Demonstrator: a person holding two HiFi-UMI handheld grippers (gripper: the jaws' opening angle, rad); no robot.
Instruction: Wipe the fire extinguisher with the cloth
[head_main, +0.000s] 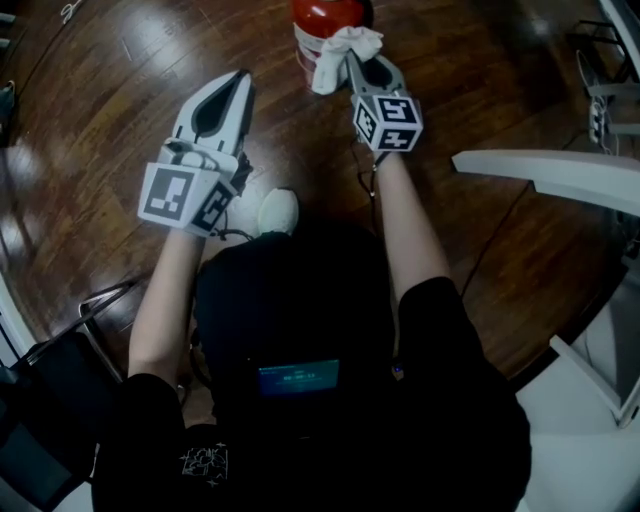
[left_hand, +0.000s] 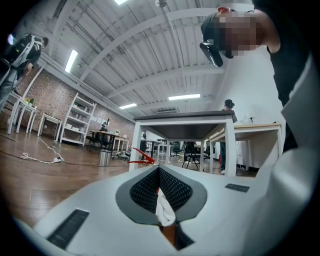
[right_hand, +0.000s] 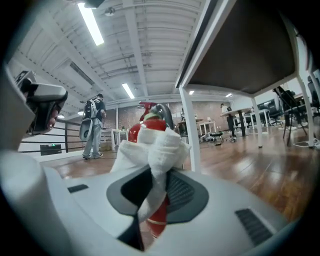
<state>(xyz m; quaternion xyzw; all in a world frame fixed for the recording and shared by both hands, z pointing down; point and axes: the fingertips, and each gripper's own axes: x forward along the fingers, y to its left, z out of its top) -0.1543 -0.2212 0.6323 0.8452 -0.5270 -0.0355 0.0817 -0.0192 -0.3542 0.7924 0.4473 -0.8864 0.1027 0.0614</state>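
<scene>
At the top edge of the head view stands the red fire extinguisher (head_main: 325, 18), on the wooden floor. A bunched white cloth (head_main: 342, 52) rests against its near side, with my right gripper (head_main: 358, 68) shut on it. In the right gripper view the cloth (right_hand: 150, 150) bulges out above the jaws and hides much of the extinguisher (right_hand: 135, 131) just behind it. My left gripper (head_main: 243, 80) hangs to the left, away from the extinguisher, its jaws met at the tips with nothing between them. In its own view the left gripper (left_hand: 159, 170) shows only a narrow slit.
A white table top (head_main: 560, 172) juts in at the right, and its leg (right_hand: 190, 135) stands just behind the extinguisher. A white shoe (head_main: 278, 210) is on the floor between my arms. A dark chair frame (head_main: 95, 305) sits at lower left. A person with a backpack (right_hand: 92, 127) stands far off.
</scene>
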